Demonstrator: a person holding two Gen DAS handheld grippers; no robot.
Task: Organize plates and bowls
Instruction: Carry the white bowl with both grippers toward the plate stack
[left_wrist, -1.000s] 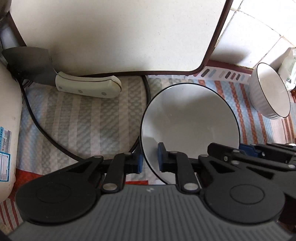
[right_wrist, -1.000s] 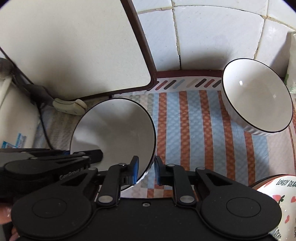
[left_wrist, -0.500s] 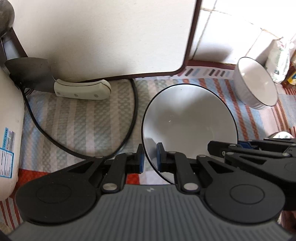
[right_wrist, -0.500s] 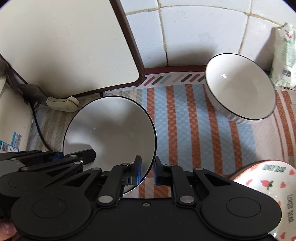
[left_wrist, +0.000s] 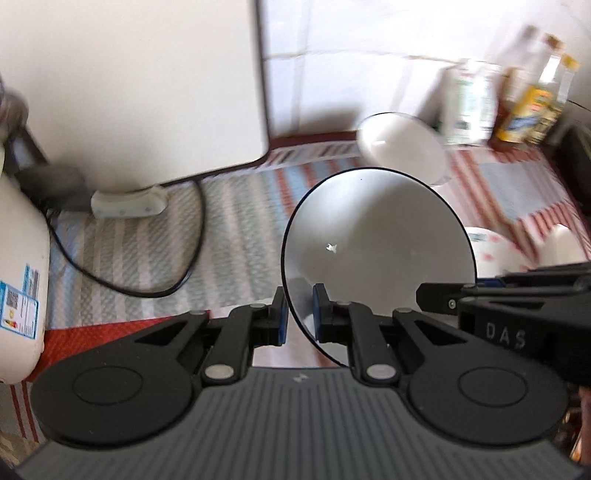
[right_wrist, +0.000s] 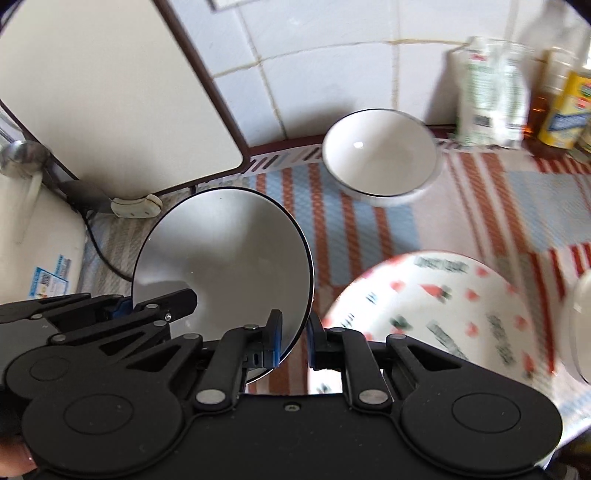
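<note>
Both grippers clamp the black-rimmed bowl above the counter: left gripper on its near-left rim, right gripper on its right rim. Striped mat lies bare between it and the second bowl. The strawberry bowl is blurred, its near edge hidden.

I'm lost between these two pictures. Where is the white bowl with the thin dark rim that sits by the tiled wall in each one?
Left wrist view: black-rimmed white bowl, upper right of centre, blurred.
Right wrist view: same bowl, upper centre, on the striped mat.
Shared landmark: the green-and-white packet stands just right of it against the tiles.
</note>
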